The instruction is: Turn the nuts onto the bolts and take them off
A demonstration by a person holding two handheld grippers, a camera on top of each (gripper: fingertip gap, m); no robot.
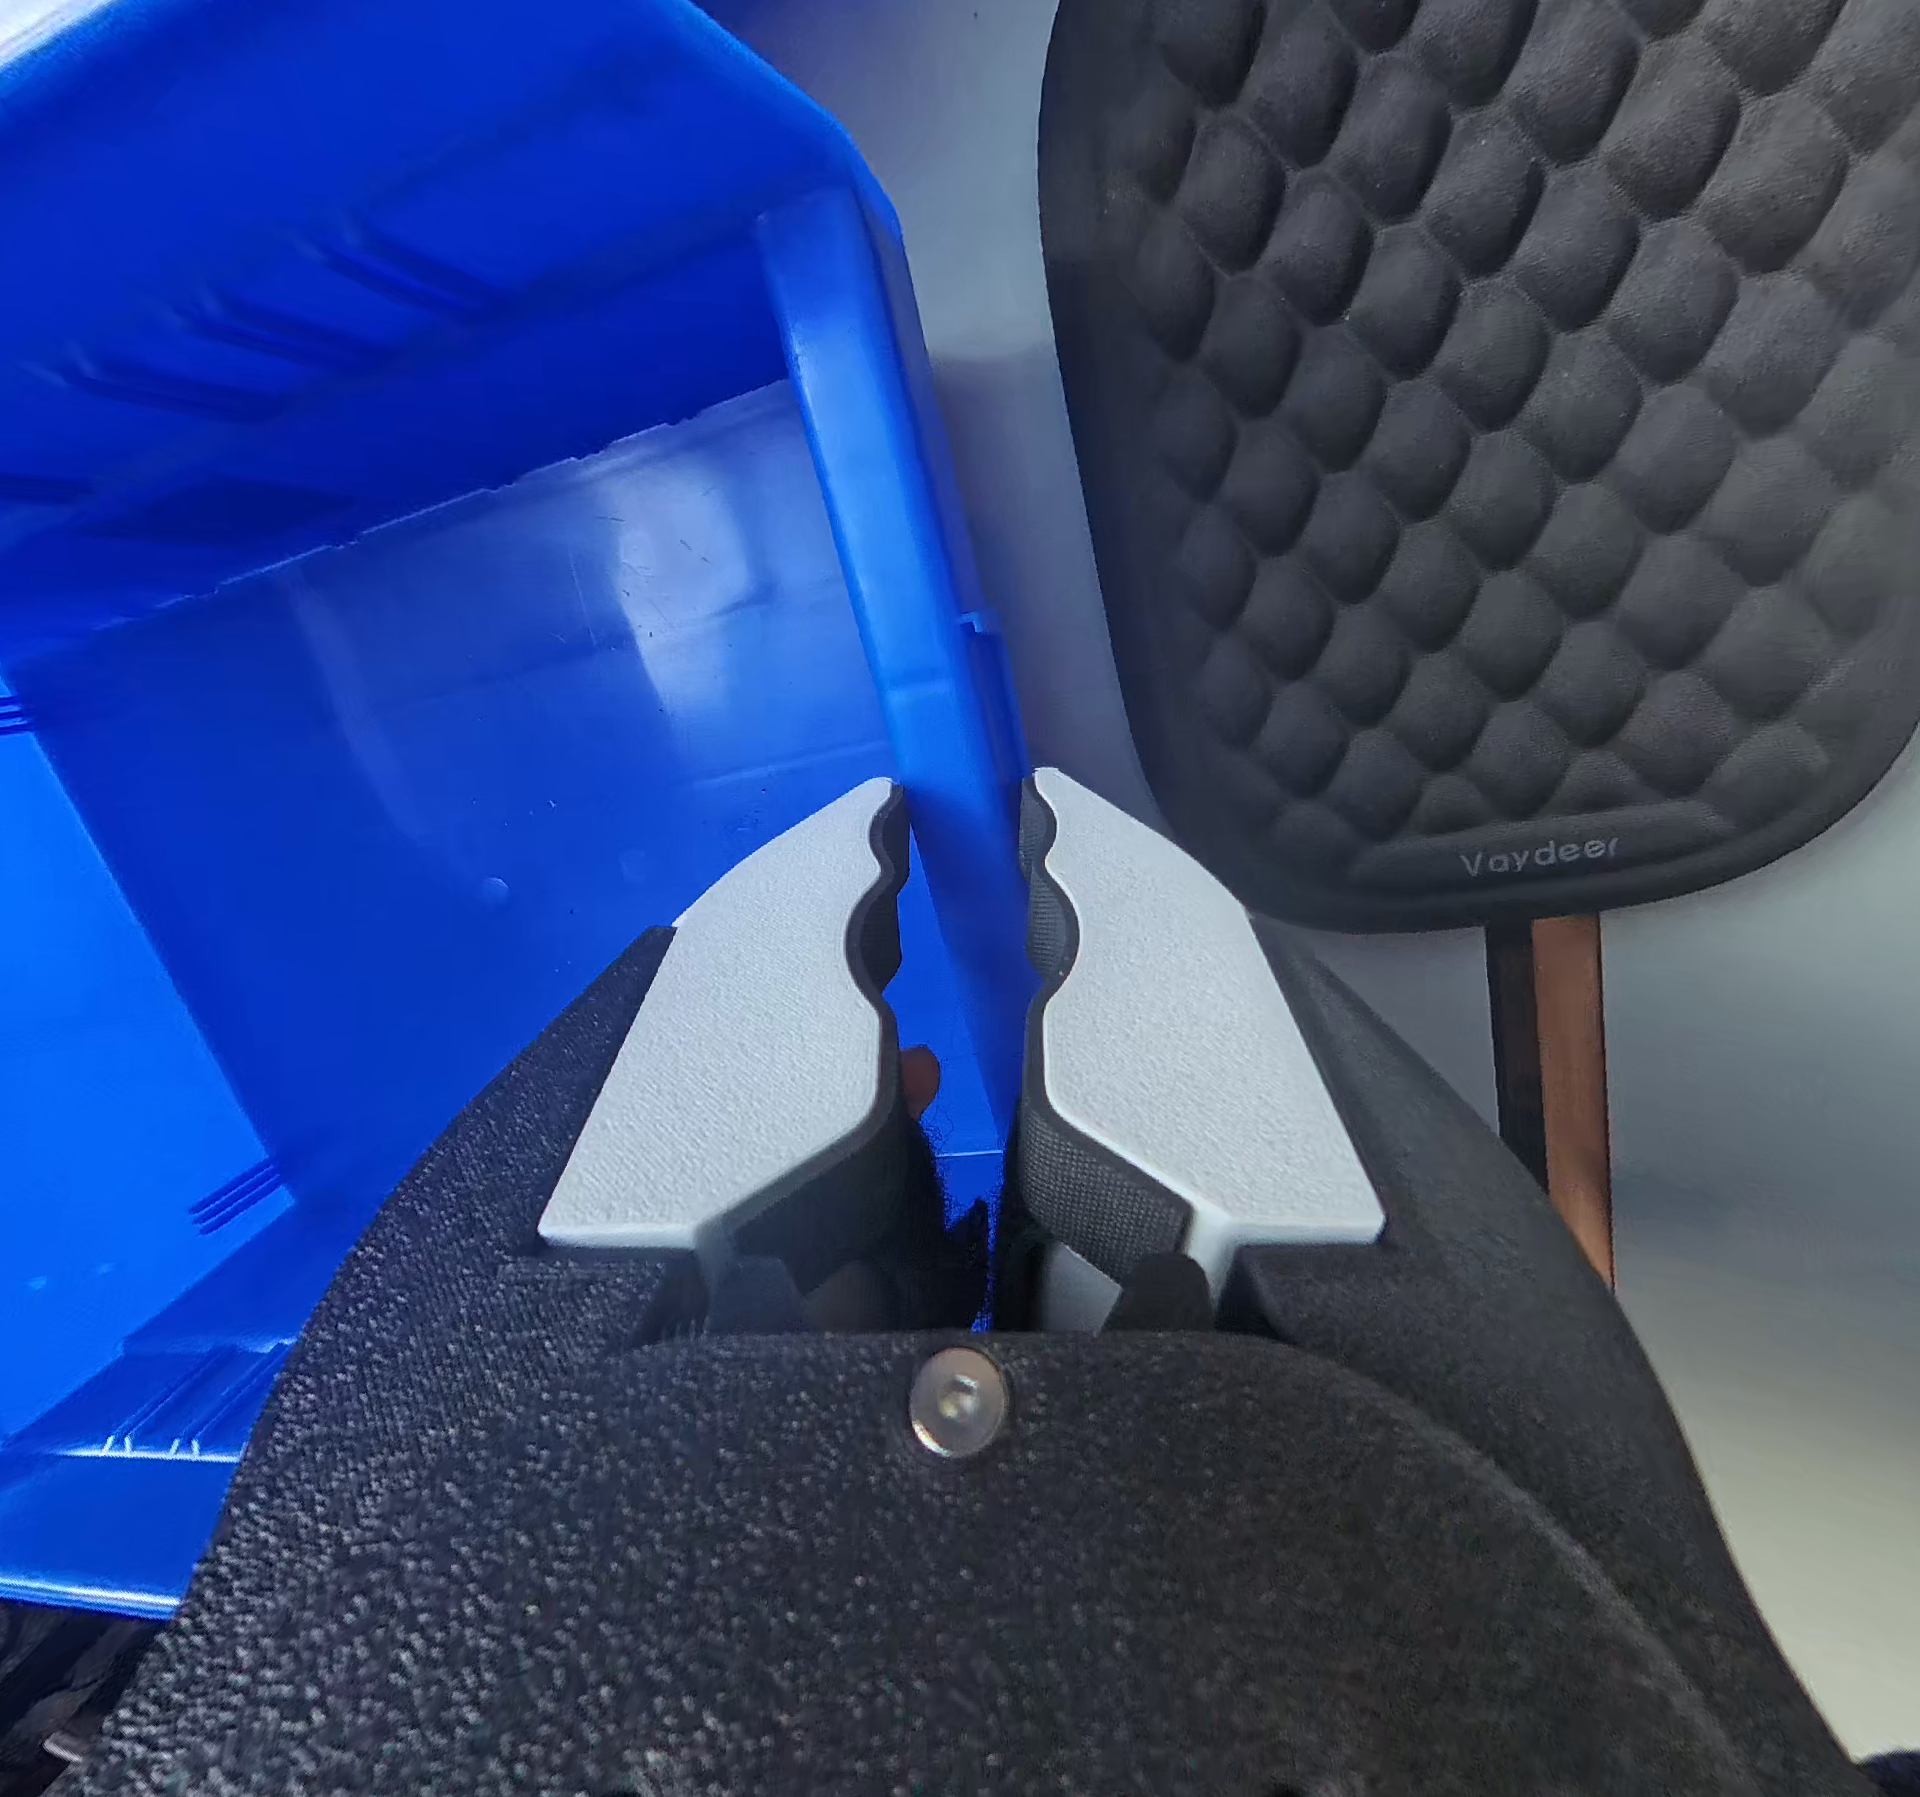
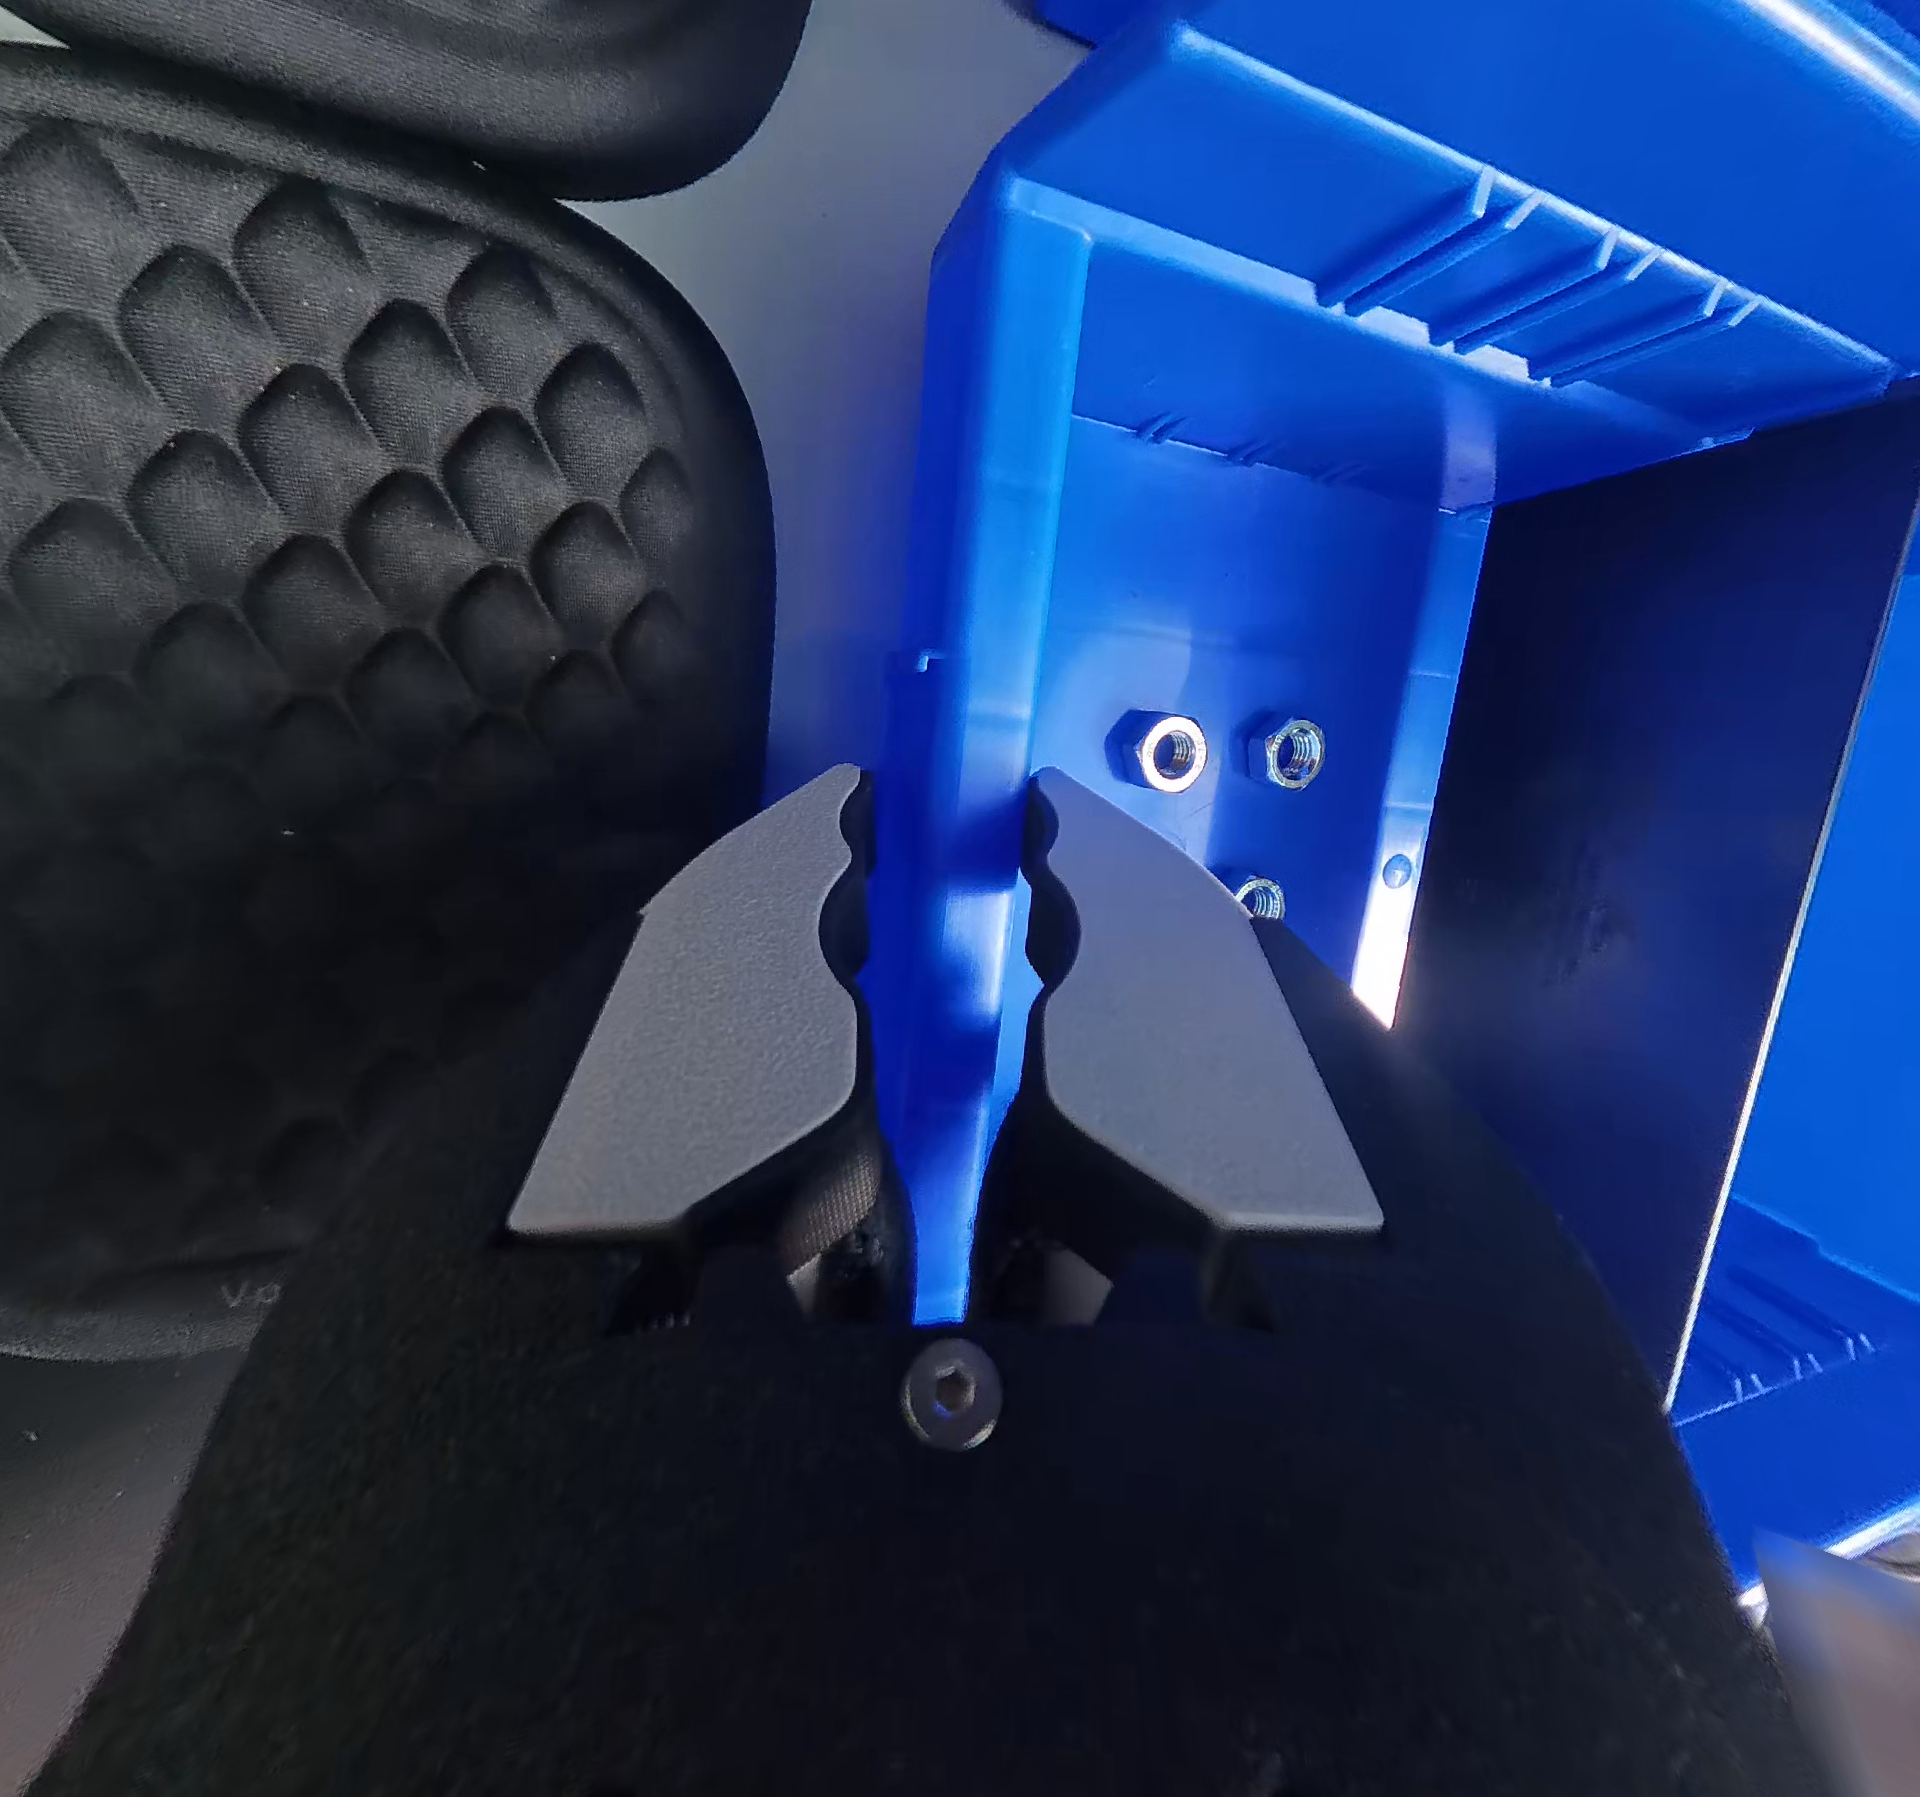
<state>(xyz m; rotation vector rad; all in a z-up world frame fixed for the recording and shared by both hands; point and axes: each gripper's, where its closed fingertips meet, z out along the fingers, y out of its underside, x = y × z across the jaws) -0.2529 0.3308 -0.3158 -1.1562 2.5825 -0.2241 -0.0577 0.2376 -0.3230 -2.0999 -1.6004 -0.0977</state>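
L wrist view: left gripper (image 1: 961, 802) sits at the right-hand wall of a blue plastic bin (image 1: 873, 459). Its two grey fingers (image 1: 748, 1020) are drawn close together with the bin's wall edge running up between them; the narrow gap is filled by that wall, so the gripper looks clamped on the bin wall, contact on both sides near the tips. Bin interior seen here is bare blue floor, w/ a second blue bin (image 1: 312, 137) stacked or overhanging above it. To the right, on a pale grey surface (image 1: 987, 85), lies a black quilted cushion (image 1: 1507, 397), apart from the bin by a strip of that surface. No nuts or bolts visible in this view.

R wrist view: right gripper (image 2: 945, 791) is placed the same way on the left wall of a blue bin (image 2: 1039, 500), fingers (image 2: 717, 1020) nearly together, wall edge between them, i.e. pinched on the wall. Inside the bin, just beyond the right fingertip, three metal nuts: one nut (image 2: 1172, 752), a second nut (image 2: 1294, 752) just beside it, third nut (image 2: 1259, 900) nearer the gripper, partly hidden by the finger. All loose on the bin floor, none on a bolt; no bolts seen. Black cushions lie to the left of the bin.
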